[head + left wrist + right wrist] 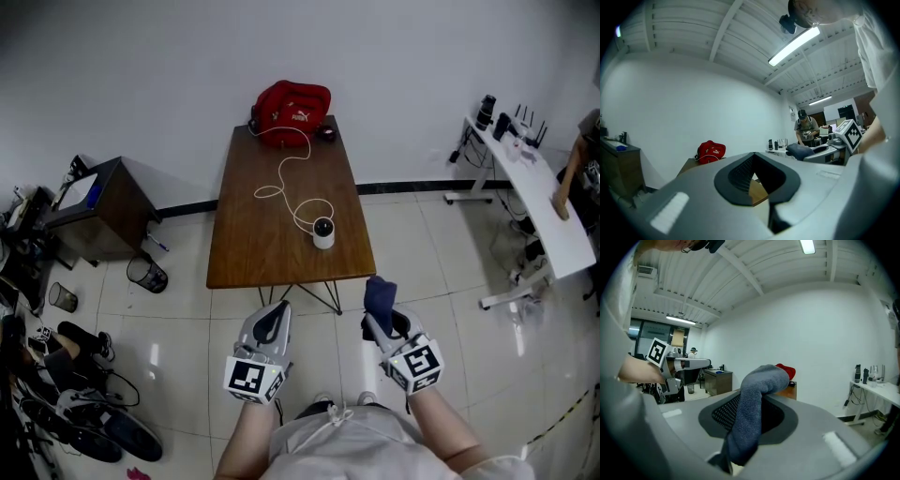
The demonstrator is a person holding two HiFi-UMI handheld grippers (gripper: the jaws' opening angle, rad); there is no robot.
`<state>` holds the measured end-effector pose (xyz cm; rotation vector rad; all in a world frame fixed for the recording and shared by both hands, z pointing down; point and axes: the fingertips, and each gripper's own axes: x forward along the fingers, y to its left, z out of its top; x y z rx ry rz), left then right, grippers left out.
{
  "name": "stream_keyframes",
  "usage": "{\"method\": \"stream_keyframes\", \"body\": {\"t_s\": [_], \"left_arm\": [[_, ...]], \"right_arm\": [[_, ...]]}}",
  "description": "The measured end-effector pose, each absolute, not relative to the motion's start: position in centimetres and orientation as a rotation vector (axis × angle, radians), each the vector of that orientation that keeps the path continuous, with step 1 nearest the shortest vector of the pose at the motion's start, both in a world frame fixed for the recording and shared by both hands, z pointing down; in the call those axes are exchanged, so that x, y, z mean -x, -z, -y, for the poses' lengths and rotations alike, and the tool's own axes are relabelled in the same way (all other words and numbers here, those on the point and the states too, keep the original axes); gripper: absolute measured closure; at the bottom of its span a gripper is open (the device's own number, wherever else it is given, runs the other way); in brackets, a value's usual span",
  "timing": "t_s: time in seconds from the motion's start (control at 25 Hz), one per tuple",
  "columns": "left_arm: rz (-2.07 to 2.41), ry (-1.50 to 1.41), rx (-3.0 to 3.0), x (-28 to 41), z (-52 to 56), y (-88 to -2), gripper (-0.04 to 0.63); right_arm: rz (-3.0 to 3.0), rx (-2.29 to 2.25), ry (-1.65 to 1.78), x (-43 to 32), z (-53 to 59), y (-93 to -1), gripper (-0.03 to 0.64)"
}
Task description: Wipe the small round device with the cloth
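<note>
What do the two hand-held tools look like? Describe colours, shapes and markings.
The left tool and the right tool share smooth pale-grey shells that taper to black-lined openings with textured pads. Each carries a white marker cube printed with black squares. The person wears a light shirt.

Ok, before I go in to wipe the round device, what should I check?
1. Cloth gripped: ok, right gripper jaws shut on it.
2. Left gripper free: ok, jaws shut, empty.
3. Small round device standing on table: ok, near the front edge.
4. Cable clear of device: not ok, its loop lies against it.
5. Grippers over table: not ok, both short of its near edge.
</note>
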<state>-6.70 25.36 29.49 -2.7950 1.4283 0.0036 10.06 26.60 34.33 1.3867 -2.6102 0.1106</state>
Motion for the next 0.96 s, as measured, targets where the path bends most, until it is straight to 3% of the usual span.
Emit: {"method": "stream_keyframes", "body": {"t_s": [0.96], "left_arm": [[-1.413,0.017,2.801,5.0,-26.5,-29.7,0.589]], "right_arm": [[2.649,-1.375,-0.107,-10.8,-27.1,-33.6,0.508]]}}
